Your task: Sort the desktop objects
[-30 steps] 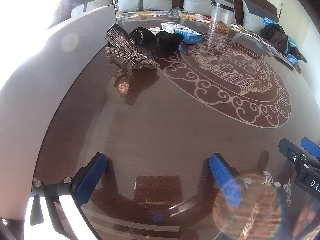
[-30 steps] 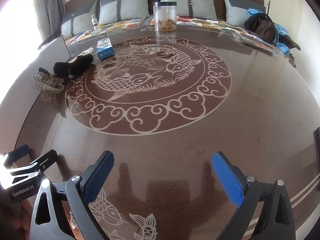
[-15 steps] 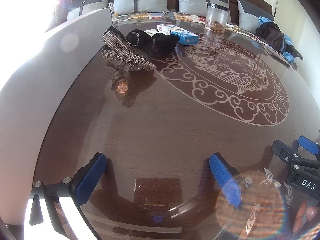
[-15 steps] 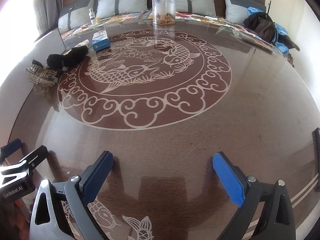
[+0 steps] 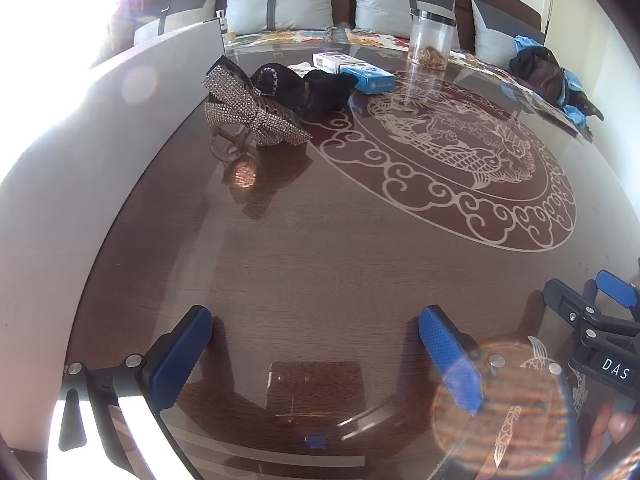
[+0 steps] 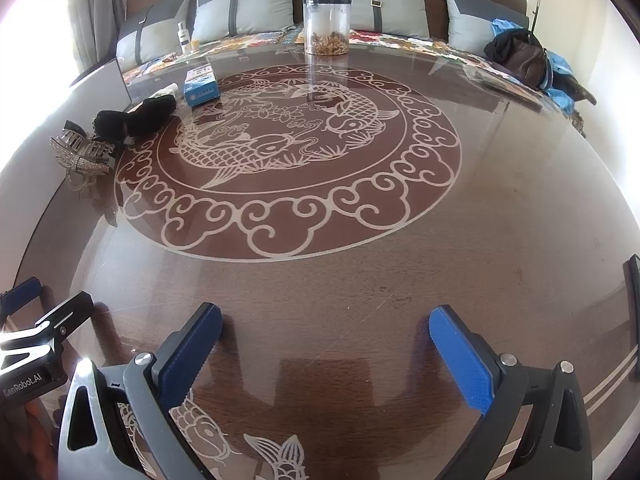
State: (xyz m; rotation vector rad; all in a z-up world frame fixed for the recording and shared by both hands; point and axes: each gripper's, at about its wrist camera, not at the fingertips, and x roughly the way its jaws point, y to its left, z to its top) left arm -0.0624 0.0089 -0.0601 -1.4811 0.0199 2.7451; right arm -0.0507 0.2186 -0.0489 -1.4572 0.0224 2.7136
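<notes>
A rhinestone bow hair clip [image 5: 248,114] [image 6: 80,154] lies at the far left of the glass-topped table [image 5: 340,248], with a black hair accessory [image 5: 304,88] [image 6: 136,118] just behind it. Beyond those rest a blue box [image 5: 370,78] [image 6: 201,88] and a white box [image 5: 330,60]. A clear jar [image 5: 430,42] [image 6: 327,26] holding brown bits stands at the far edge. My left gripper [image 5: 314,344] is open and empty, well short of the clip. My right gripper [image 6: 326,342] is open too, over bare table near the front.
A sofa with grey cushions [image 6: 248,6] runs along the far side. A dark bag on blue cloth [image 6: 524,58] lies at the far right. A small bottle [image 6: 184,38] stands on the sofa. A pale panel [image 5: 72,160] lines the table's left side.
Both grippers have crept slightly forward across the table; the clip and boxes look a little nearer. Both stay open, and no object has shifted.
</notes>
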